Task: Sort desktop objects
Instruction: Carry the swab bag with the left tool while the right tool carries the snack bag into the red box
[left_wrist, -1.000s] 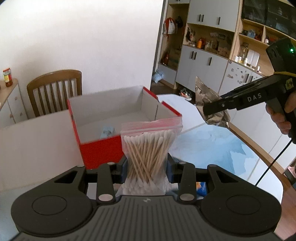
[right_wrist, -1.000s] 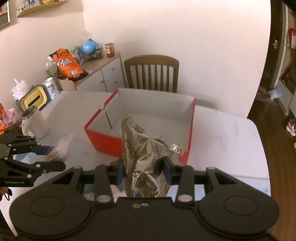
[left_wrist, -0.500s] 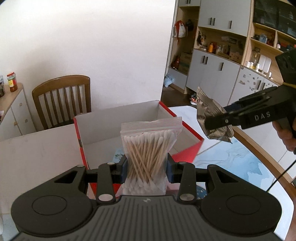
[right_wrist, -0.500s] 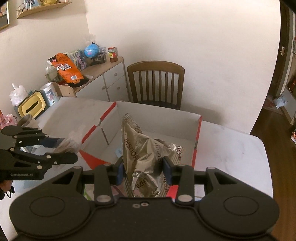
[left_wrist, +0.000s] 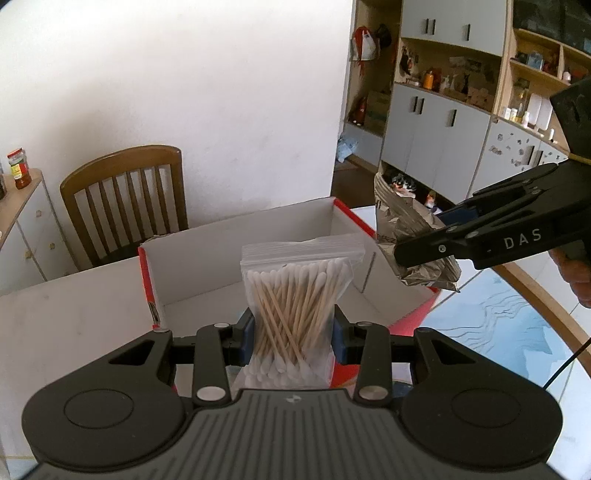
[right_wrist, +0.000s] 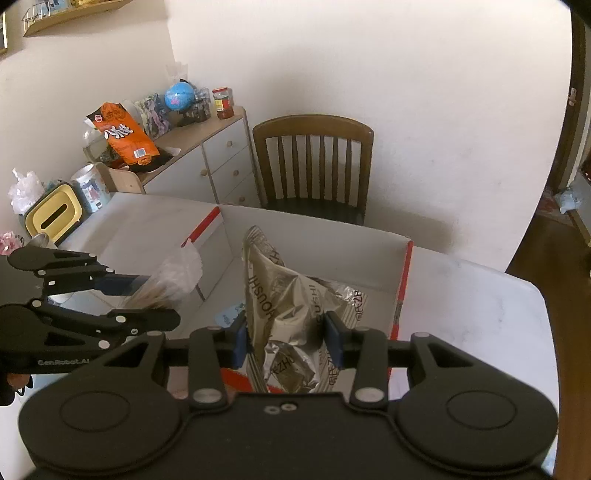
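My left gripper is shut on a clear zip bag of cotton swabs, held upright over the near edge of an open red box with a white inside. My right gripper is shut on a crumpled silver foil snack packet, held over the same red box. In the left wrist view the right gripper comes in from the right with the foil packet above the box's right wall. In the right wrist view the left gripper shows at the left with the swab bag.
A small blue item lies on the box floor. A wooden chair stands behind the white table. A drawer cabinet with snacks, a jar and a globe is at the back left; a yellow tissue box is at the left.
Both grippers have moved forward with their loads. The red box now sits right under them, and the foil packet has come close to the swab bag over the box.
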